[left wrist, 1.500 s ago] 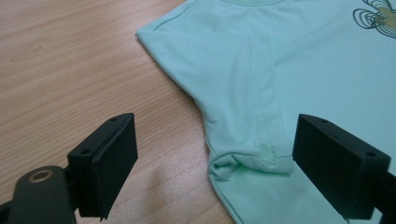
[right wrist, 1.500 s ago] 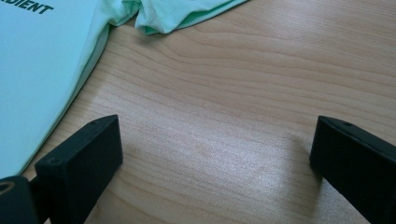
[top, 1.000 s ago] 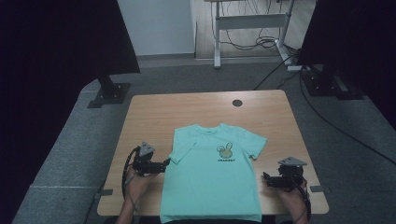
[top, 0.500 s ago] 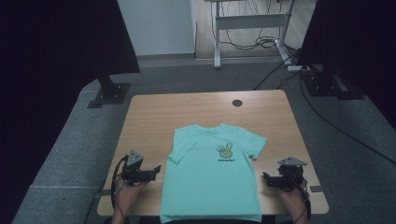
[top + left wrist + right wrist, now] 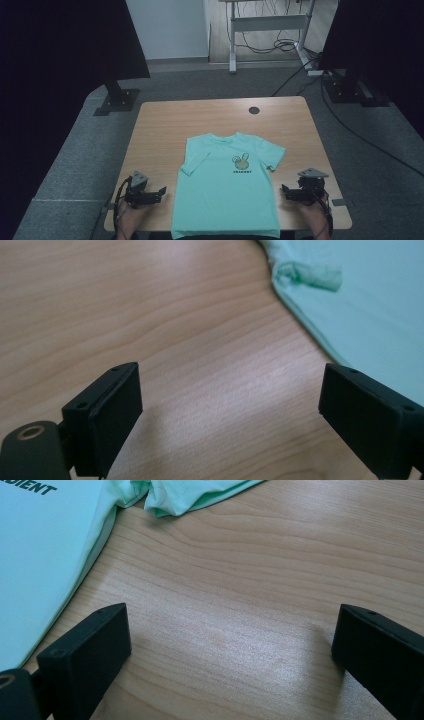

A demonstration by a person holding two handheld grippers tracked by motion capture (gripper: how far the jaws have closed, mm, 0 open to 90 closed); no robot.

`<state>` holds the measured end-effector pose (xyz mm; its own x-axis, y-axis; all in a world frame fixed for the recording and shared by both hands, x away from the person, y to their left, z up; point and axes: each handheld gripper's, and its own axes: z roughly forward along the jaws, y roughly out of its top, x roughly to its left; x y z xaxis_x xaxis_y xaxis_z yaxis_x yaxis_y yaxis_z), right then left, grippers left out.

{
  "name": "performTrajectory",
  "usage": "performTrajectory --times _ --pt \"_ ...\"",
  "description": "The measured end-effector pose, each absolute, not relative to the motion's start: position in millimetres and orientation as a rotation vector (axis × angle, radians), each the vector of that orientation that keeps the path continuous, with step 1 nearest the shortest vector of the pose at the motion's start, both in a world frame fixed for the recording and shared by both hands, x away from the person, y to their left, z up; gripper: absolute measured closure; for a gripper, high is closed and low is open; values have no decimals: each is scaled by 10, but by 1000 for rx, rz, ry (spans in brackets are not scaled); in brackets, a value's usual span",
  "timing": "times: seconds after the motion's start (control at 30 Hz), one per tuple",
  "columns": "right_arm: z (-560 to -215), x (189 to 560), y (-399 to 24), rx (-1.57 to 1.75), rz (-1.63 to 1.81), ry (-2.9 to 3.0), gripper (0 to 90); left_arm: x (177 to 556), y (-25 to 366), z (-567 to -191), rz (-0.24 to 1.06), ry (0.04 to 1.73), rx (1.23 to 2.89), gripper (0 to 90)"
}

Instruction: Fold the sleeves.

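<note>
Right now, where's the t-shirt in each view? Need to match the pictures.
High view: t-shirt lies flat at centre bottom of the table, between the two grippers.
Left gripper view: its edge and bunched sleeve fill the upper right.
Right gripper view: its body and other sleeve sit at upper left.
Shared landmark: the bare wood tabletop beside the shirt's edge.

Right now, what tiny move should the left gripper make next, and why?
Probably slide toward the t-shirt edge. The left gripper is open over bare table, empty, with the shirt's side hem just beside it, so a short sideways move would bring the hem between its jaws.
</note>
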<state>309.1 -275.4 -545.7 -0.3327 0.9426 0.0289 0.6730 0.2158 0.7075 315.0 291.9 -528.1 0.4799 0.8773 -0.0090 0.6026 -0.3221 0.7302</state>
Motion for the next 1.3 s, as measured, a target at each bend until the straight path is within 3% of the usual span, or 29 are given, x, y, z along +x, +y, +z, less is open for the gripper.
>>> performTrajectory --times 0.7,1.3 --pt "-5456 3087 -2752 1494 891 2092 13 3192 2909 -5353 527 1276 2084 6" --pt "-5339 3192 -2683 1446 919 2128 61 3186 2916 -5353 532 1285 2081 5"
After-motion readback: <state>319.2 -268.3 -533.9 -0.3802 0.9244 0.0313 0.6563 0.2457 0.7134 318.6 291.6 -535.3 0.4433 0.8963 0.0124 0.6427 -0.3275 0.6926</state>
